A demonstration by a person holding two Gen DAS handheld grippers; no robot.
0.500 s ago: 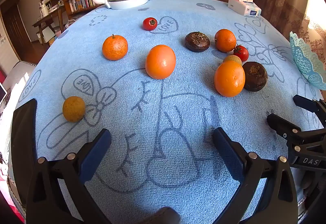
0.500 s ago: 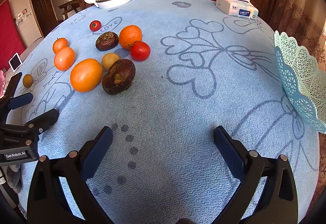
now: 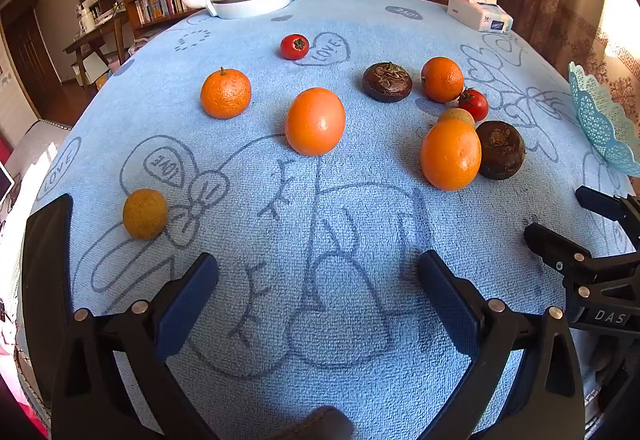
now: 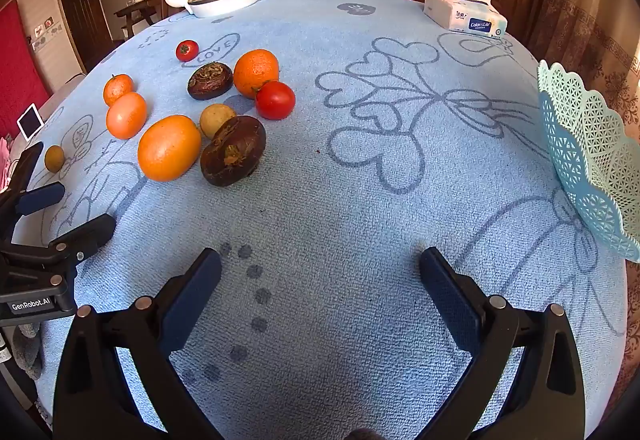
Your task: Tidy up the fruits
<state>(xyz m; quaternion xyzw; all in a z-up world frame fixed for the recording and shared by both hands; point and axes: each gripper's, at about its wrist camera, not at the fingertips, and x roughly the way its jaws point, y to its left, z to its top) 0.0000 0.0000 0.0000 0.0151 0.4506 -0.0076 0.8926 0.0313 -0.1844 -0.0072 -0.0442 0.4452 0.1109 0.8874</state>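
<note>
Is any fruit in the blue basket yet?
No: the part of the lattice basket in view holds nothing, and the oranges, tomatoes and dark fruits all lie on the blue tablecloth.

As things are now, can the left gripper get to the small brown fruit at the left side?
Probably yes. The left gripper is open and empty, and only bare blue cloth lies between it and the small brown fruit, which sits alone.

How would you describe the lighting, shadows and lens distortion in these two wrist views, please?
Left wrist view: sharp, with fisheye bulging of the blue cloth; sun from the right, so the large orange shades its left side. Right wrist view: equally sharp, dark corner vignette, the basket bent at the edge, and a short shadow left of the tomato.
</note>
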